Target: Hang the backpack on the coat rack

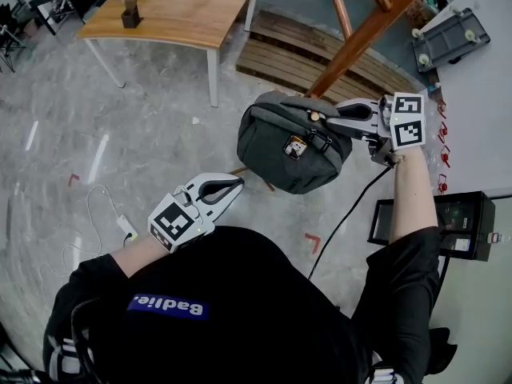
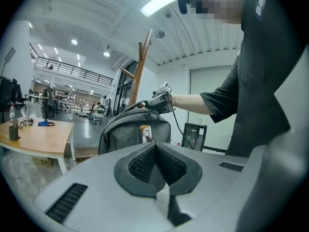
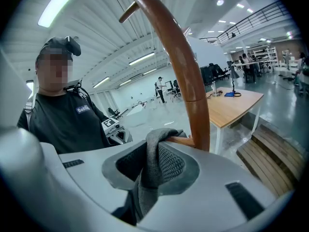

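Observation:
A grey backpack [image 1: 292, 144] hangs against the brown wooden coat rack [image 1: 370, 32]. My right gripper [image 1: 330, 119] is shut on its grey top strap [image 3: 152, 154], at the bag's upper right. In the right gripper view the strap lies over a short peg [image 3: 182, 140] where it meets the rack's pole [image 3: 186, 71]. My left gripper [image 1: 228, 187] is shut and holds nothing, a little below and left of the bag and apart from it. From the left gripper view the backpack [image 2: 128, 132] hangs ahead, with the right gripper [image 2: 161, 99] at its top.
A wooden table [image 1: 184, 10] stands at the back left, with wooden steps [image 1: 298, 54] behind the rack. A black box [image 1: 458, 224] sits on the floor at the right. A white cable [image 1: 104, 213] lies at the left. A wheeled cart [image 1: 448, 38] is at the upper right.

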`<state>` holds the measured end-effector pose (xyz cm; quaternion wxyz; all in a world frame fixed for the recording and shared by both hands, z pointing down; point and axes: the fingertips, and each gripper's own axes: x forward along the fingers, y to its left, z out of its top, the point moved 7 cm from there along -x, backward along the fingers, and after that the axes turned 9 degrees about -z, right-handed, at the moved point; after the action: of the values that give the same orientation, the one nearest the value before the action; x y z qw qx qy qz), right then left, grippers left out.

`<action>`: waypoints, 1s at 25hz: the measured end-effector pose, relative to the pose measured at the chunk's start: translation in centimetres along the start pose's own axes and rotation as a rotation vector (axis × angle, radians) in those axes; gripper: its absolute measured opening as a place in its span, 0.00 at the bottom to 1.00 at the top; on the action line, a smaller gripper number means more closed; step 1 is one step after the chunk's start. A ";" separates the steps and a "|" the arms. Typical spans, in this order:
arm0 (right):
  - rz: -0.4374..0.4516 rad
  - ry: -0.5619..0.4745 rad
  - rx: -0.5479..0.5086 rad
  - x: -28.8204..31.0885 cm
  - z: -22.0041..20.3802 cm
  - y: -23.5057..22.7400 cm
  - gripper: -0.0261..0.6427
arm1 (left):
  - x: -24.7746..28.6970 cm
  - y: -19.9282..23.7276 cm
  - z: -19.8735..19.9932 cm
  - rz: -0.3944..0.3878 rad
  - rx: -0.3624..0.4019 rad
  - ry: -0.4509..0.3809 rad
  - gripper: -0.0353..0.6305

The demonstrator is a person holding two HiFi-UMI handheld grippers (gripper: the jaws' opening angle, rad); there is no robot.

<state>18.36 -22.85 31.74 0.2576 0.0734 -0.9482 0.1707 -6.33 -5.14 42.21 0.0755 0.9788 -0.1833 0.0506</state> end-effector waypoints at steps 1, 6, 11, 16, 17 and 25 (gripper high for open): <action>-0.006 0.002 -0.002 0.0 -0.1 -0.2 0.14 | 0.1 0.0 0.0 0.001 -0.001 0.001 0.06; -0.043 0.016 -0.019 0.6 -0.6 -1.0 0.14 | 0.2 -0.3 -0.2 0.006 -0.008 0.004 0.06; -0.107 0.033 -0.047 1.2 -0.7 -1.7 0.14 | 0.0 -0.4 -0.2 0.005 -0.009 0.010 0.06; -0.199 0.022 -0.085 1.6 -1.1 -2.0 0.14 | 0.0 -0.8 -0.4 0.004 -0.010 0.018 0.06; -0.225 0.016 -0.095 1.6 -1.2 -2.1 0.14 | 0.0 -0.9 -0.4 0.002 -0.009 0.019 0.06; -0.491 -0.078 -0.174 1.9 -2.3 -2.4 0.18 | 0.3 -1.6 -0.5 -0.022 0.002 0.016 0.06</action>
<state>18.31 -24.36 35.25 0.2598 0.2852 -0.9224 0.0178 -5.48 -3.65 42.49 0.0764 0.9804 -0.1720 0.0580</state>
